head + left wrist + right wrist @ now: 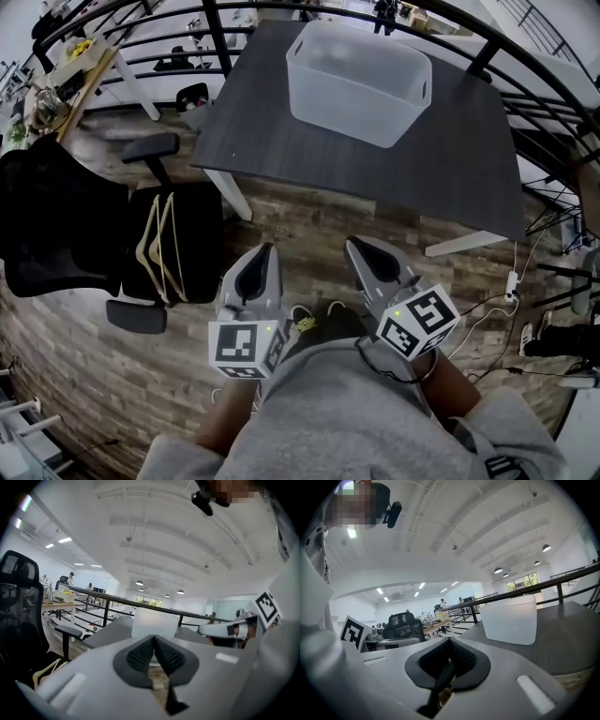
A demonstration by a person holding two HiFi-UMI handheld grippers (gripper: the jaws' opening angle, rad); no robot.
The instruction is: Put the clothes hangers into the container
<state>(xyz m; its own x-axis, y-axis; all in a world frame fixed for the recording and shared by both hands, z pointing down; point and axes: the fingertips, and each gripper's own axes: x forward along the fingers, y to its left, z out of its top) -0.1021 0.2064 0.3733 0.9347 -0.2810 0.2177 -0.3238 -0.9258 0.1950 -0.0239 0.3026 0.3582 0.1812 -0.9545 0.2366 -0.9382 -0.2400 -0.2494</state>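
Clothes hangers (159, 246) lay in a small overlapping stack on the seat of the black office chair (199, 225), to my left and well apart from the container (349, 105), which stood on the dark grey table (281, 131) ahead. Nothing was collected yet; the container looked empty. Left gripper (265, 251) and right gripper (354, 246) were both clenched with nothing between the pads, held low over the wood-plank floor (309, 220) and short of either target. Risks as I judged them: the hangers were thin, pale, smooth-looking bars with hooks nested together, so a pinch on one could drag its neighbours along or let the bar slide out of the ribbed black pads. The chair seemed to be on casters with a soft dark seat, so a push while grasping could roll or swivel it away. The container was a translucent white plastic tub with rounded corners and probably light; a hanger caught on its rim could shove it across the matte tabletop or hang out over the edge.
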